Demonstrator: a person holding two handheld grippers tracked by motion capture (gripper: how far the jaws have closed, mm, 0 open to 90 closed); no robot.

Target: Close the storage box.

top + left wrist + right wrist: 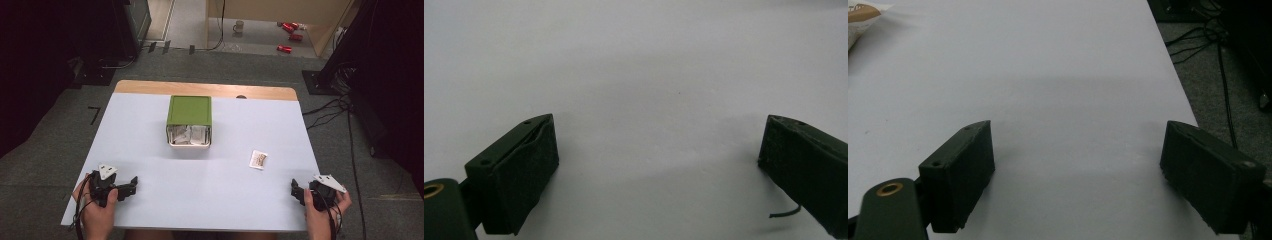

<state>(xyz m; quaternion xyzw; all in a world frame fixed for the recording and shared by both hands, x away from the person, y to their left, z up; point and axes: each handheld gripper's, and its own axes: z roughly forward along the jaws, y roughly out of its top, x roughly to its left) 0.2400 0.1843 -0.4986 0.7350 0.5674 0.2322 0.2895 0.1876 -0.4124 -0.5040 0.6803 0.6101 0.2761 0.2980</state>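
— Where do things stand on your end?

— Both of my tools rest low at the near edge of the table (150, 125). The left gripper (131, 186) has its jaws spread wide over bare tabletop, and the right gripper (296, 192) is spread just as wide, holding nothing.

— And the thing you'd go for?

— The small packet (258, 159), lying flat ahead of my right gripper, off to the right of the green box (189, 111) and well apart from it. Its corner also peeks into the right gripper view (860, 20).

— How will it handle?

— I'd judge it light, thin and crinkly, likely to slide on the smooth top. I'd pinch across a short edge.

— Which way does it lie?

— Its long axis runs roughly away from me, tilted slightly right at the far end.
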